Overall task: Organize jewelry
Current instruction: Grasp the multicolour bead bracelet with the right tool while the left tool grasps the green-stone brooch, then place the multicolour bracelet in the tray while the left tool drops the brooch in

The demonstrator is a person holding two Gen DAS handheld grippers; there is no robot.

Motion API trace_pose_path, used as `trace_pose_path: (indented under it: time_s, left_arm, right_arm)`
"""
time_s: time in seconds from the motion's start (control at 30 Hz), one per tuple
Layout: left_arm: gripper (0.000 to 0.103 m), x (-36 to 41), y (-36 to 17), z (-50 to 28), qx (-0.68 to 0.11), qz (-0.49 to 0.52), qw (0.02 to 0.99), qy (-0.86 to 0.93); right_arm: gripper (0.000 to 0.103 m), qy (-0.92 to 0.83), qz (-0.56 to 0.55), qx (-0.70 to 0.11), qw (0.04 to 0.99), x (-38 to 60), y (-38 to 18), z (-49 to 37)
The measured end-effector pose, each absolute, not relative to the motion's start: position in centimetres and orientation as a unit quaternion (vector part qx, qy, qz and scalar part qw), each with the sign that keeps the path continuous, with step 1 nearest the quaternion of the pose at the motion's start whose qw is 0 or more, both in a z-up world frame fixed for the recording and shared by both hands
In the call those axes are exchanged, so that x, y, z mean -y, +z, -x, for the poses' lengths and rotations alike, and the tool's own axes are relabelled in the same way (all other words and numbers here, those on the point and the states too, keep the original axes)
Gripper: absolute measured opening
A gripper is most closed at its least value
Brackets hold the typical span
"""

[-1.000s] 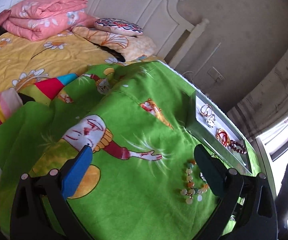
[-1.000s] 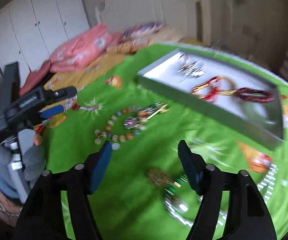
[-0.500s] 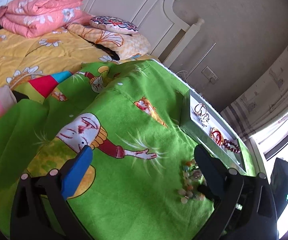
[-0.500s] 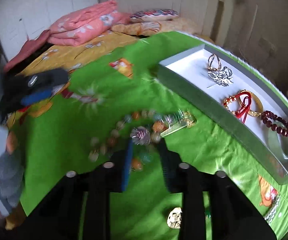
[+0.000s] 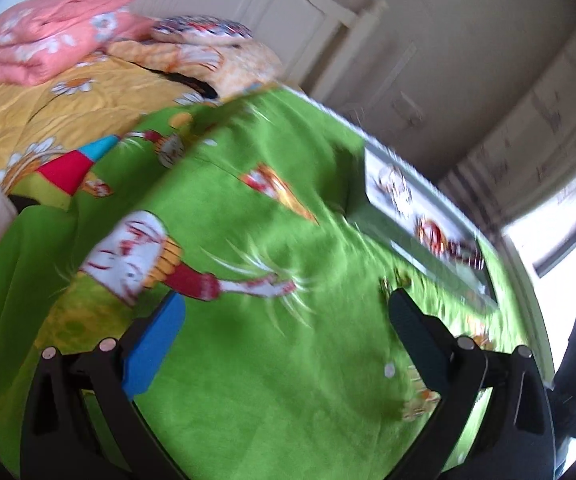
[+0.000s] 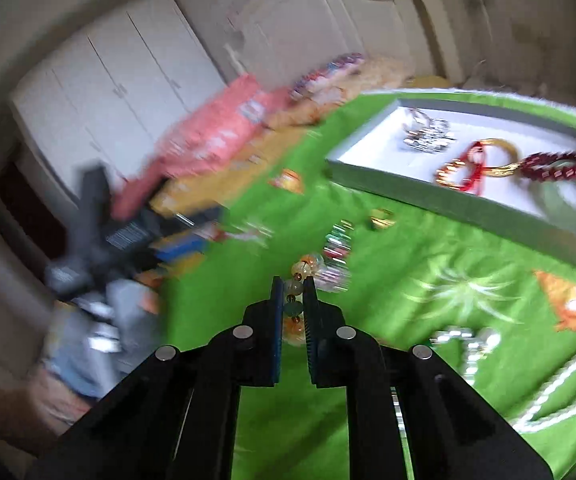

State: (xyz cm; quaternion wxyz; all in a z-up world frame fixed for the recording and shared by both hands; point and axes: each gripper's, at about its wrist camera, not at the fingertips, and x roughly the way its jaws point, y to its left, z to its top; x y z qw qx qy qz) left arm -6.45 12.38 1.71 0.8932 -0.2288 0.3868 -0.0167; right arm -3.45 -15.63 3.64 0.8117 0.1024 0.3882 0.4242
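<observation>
A bed draped in a green cartoon-print cloth [image 6: 387, 272] carries one grey tray [image 6: 439, 196] toward its far right edge, holding one silver piece [image 6: 427, 136], one gold bangle [image 6: 499, 160] tangled with one red corded bracelet [image 6: 463, 168], and one dark red bead bracelet [image 6: 555, 164]. Near the cloth's near right edge lies one white bead strand [image 6: 559, 392], beside a silver piece blurred beyond counting. The right gripper [image 6: 292, 288] has its jaws clamped on one multicoloured bead bracelet [image 6: 307, 266], at mid-cloth, in front of the tray. One small gold item [image 6: 381, 218] sits just before the tray's near wall. The left gripper [image 5: 284, 320] hangs over bare cloth, jaws wide apart and holding nothing.
</observation>
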Motion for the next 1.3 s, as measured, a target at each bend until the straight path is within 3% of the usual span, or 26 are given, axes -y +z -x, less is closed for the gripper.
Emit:
trace_pose_path:
  time_s: [0.2, 0.43, 0.6, 0.7, 0.77, 0.83, 1.3]
  left_arm:
    - [0.101, -9.3, 1.4, 5.0, -0.428, 0.162, 0.889, -0.019]
    - [0.098, -3.7, 1.5, 4.5, -0.432, 0.133, 0.89, -0.061]
    - [0.079, 1.0, 0.9, 3.4, -0.441, 0.05, 0.895, -0.046]
    - [0.055, 2.6, 0.7, 3.1, -0.439, -0.005, 0.898, -0.028]
    - [0.031, 3.6, 0.7, 3.3, -0.433, -0.032, 0.9, -0.038]
    - [0.024, 3.6, 0.7, 3.5, -0.43, -0.033, 0.901, -0.04]
    - [0.024, 2.2, 1.7, 5.3, -0.413, -0.004, 0.91, -0.039]
  right_arm:
    - [0.013, 0.478, -0.227, -0.367, 0.765, 18.5, 5.0, 4.0]
    - [0.013, 0.474, -0.247, -0.34, 0.774, 22.2, 6.4, 6.4]
    - [0.013, 0.459, -0.256, -0.337, 0.781, 24.3, 6.1, 7.0]
    - [0.013, 0.454, -0.268, -0.334, 0.782, 25.8, 5.9, 7.3]
    - [0.013, 0.452, -0.271, -0.332, 0.782, 26.3, 5.7, 7.3]
    - [0.013, 0.451, -0.273, -0.331, 0.783, 26.6, 5.6, 7.3]
    - [0.013, 0.447, -0.273, -0.33, 0.785, 26.5, 5.0, 7.0]
